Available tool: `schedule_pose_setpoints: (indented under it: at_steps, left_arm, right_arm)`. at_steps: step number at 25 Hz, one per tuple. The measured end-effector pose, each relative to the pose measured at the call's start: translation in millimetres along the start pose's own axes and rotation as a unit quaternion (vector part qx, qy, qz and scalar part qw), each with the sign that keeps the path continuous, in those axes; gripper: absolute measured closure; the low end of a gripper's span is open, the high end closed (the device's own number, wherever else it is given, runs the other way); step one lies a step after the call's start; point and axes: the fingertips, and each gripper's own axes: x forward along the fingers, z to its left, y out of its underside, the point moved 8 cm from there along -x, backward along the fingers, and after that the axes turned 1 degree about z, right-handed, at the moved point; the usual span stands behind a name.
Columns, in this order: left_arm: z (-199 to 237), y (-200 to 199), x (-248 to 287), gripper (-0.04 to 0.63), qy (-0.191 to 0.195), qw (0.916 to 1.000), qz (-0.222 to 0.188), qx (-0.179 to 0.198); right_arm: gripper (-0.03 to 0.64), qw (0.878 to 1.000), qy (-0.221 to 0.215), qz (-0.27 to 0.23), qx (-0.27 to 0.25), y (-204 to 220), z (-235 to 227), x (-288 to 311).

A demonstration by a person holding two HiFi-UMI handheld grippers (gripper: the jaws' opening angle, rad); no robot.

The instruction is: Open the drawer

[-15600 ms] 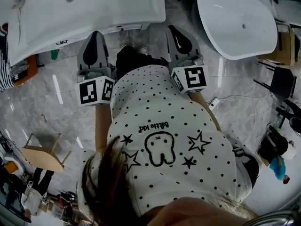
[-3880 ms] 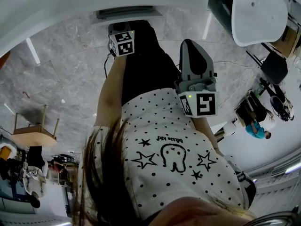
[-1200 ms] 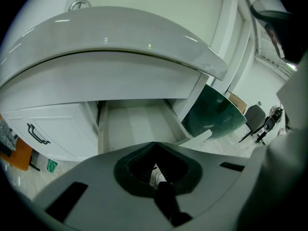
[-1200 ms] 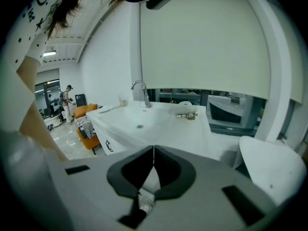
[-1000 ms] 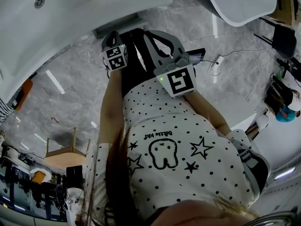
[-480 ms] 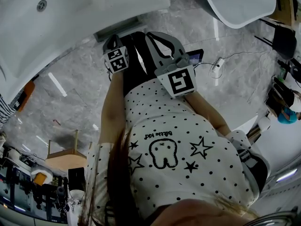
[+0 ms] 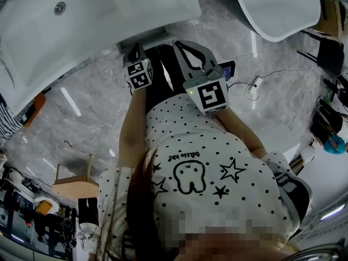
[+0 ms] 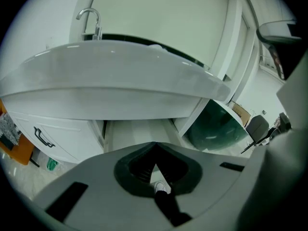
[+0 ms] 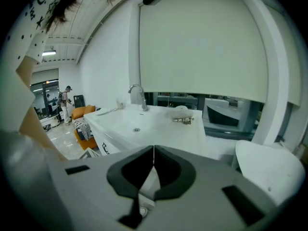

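A white vanity basin (image 7: pixel 81 20) fills the upper left of the head view. Under it the drawer (image 7: pixel 144 38) stands pulled out a little. In the left gripper view its pale inside (image 8: pixel 137 134) shows below the basin rim (image 8: pixel 110 88). My left gripper (image 7: pixel 134 49) is shut on nothing, its tips just short of the drawer front. The left jaws (image 8: pixel 155 146) meet in a closed line. My right gripper (image 7: pixel 178 43) hovers beside it to the right, also shut and empty. Its view (image 9: pixel 153 148) looks over the basin top and the faucet (image 9: pixel 137 96).
A cabinet door with a dark handle (image 8: pixel 43 137) sits left of the drawer. A large white oval tub (image 7: pixel 272 7) stands at the upper right. A dark device (image 7: pixel 227 68) and a cable (image 7: pixel 255 83) lie on the marble floor. A wooden stool (image 7: pixel 73 178) is at lower left.
My left gripper has lifted slightly in front of the drawer, still shut. The head view has tipped, so more of the basin shows. The right gripper has hardly moved.
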Motion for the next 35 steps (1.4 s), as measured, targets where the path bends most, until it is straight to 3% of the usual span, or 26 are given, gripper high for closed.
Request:
schedule_pose_setpoints:
  at_steps: [14, 35]
  left_arm:
    - [8, -46, -37, 0.591, -0.008, 0.9978, -0.064, -0.020]
    - [-18, -109, -90, 0.591, 0.031, 0.9863, -0.162, 0.011]
  right_arm:
    - [0.601, 0.999, -0.009, -0.029, -0.023, -22, 5, 2]
    - [0.601, 0.997, 0.014, -0.060, -0.038, -38, -14, -18]
